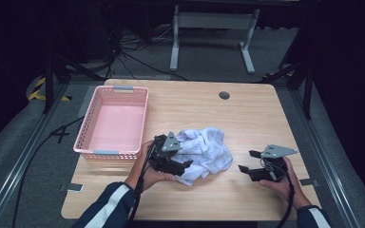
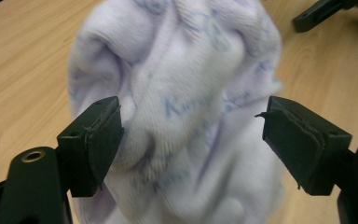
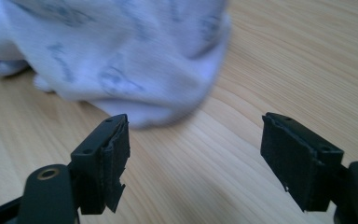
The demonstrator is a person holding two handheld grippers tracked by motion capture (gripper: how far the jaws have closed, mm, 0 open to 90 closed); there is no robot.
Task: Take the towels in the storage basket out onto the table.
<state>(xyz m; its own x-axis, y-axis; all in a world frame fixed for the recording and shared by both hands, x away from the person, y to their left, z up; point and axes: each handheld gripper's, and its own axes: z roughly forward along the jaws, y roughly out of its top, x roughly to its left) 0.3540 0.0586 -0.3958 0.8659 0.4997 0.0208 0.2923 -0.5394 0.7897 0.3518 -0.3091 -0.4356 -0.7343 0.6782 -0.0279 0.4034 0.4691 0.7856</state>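
Observation:
A crumpled white cloth with a faint blue print (image 1: 206,149) lies on the wooden table (image 1: 252,114), a little in front of its middle. At the cloth's left edge my left gripper (image 1: 184,159) is open, its jaws wide apart on either side of a bunched part of the cloth (image 2: 182,70). In the left gripper view (image 2: 191,140) the cloth fills the gap and brushes the left pad. My right gripper (image 1: 247,160) sits to the right of the cloth, open, with bare wood between its jaws (image 3: 196,149). The cloth's hem (image 3: 121,56) lies just beyond them.
A pink plastic basket (image 1: 138,118) with nothing in it stands at the table's left side, close behind my left hand. A round cable hole (image 1: 224,95) sits near the far edge. A tip of the right gripper (image 2: 317,14) shows beyond the cloth.

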